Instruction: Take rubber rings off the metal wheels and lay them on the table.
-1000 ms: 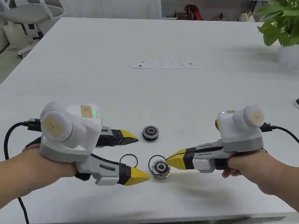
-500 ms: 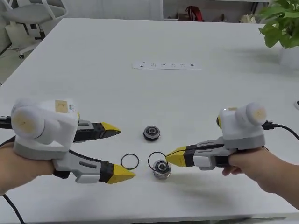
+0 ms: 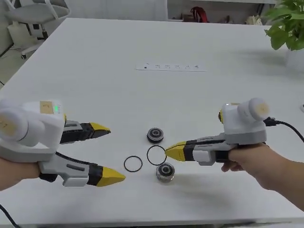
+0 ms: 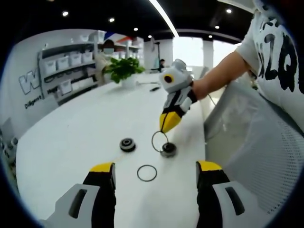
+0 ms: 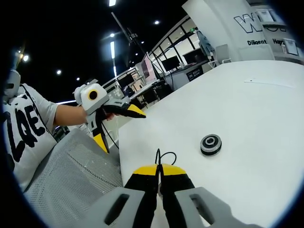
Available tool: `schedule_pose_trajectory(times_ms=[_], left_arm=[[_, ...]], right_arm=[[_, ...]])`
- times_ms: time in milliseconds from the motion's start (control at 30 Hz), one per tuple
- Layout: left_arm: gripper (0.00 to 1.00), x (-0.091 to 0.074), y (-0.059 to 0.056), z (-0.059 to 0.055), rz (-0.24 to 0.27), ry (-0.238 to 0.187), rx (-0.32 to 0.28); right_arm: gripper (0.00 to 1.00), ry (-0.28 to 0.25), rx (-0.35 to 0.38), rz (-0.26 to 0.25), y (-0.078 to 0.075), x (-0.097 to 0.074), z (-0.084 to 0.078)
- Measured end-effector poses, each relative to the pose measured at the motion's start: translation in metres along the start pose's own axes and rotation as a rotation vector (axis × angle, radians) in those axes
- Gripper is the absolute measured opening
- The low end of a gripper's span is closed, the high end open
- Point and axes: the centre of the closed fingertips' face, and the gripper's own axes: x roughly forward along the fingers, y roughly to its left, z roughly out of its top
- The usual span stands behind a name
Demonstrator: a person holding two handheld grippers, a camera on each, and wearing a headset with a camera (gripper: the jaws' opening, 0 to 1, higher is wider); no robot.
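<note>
**Second ring lifted off its wheel, held in the right gripper's pinch**

The right gripper (image 3: 167, 152) has its fingers pressed together on a rubber ring (image 3: 156, 155). A second ago that ring sat at the nearer wheel (image 3: 165, 172); it now hangs from the fingertips just to the far side of it, and the wheel looks bare and silver. Whether the ring's lower edge brushes the wheel, I cannot tell. The left gripper (image 3: 109, 152) has drawn back toward the counter's left edge, fingers spread wide and empty. The loose ring (image 3: 133, 164) lies flat close to the near edge of the counter (image 3: 142, 95). The farther wheel (image 3: 155, 135) appears to wear its dark ring. As I judge it, the held ring only needs laying down, which leaves one wheel to strip.
</note>
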Motion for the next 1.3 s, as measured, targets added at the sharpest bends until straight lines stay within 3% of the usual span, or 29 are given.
schedule_pose_trajectory(times_ms=[267,567,1300], left_arm=[[0.71,-0.005,0.001,-0.001,0.011,-0.001,-0.002],[0.72,-0.009,0.005,-0.003,0.026,-0.001,-0.009],[0.72,-0.016,0.009,-0.01,0.039,0.014,-0.009]], right_arm=[[0.0,0.01,-0.006,0.013,0.003,0.011,0.002],[0.0,0.031,-0.008,-0.005,-0.002,0.022,0.003],[0.0,0.097,0.007,-0.018,-0.005,0.048,-0.009]])
